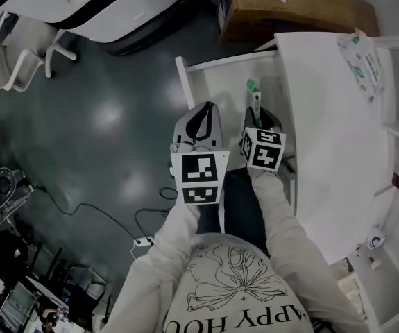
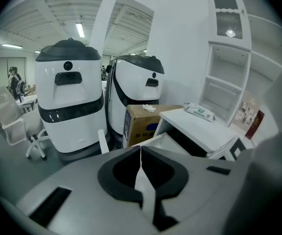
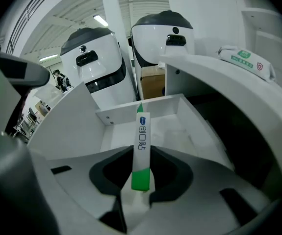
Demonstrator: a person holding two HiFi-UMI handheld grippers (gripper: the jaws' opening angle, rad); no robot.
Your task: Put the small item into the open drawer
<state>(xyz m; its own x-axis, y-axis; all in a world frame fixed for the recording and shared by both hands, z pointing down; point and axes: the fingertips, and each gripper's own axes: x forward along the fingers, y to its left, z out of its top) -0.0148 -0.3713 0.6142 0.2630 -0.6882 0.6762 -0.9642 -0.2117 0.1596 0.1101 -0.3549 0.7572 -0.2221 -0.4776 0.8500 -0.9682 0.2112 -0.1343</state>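
The small item is a slim white sachet with green ends (image 3: pixel 141 141). My right gripper (image 3: pixel 141 177) is shut on its lower end, and the sachet sticks out forward over the open white drawer (image 3: pixel 185 126). In the head view the right gripper (image 1: pixel 256 111) hovers above the drawer (image 1: pixel 220 82) with the sachet (image 1: pixel 252 92) pointing away from me. My left gripper (image 1: pixel 202 111) hangs just to the left, over the drawer's near part. Its jaws (image 2: pixel 141 155) are pressed together with nothing between them.
A white cabinet top (image 1: pixel 331 130) lies right of the drawer, with a packet of wipes (image 1: pixel 362 55) on it. A cardboard box (image 1: pixel 289 9) stands beyond the drawer. Two white robots (image 2: pixel 69 97) are parked behind. White shelving (image 2: pixel 224 82) rises at the right. Cables (image 1: pixel 102 217) cross the dark floor.
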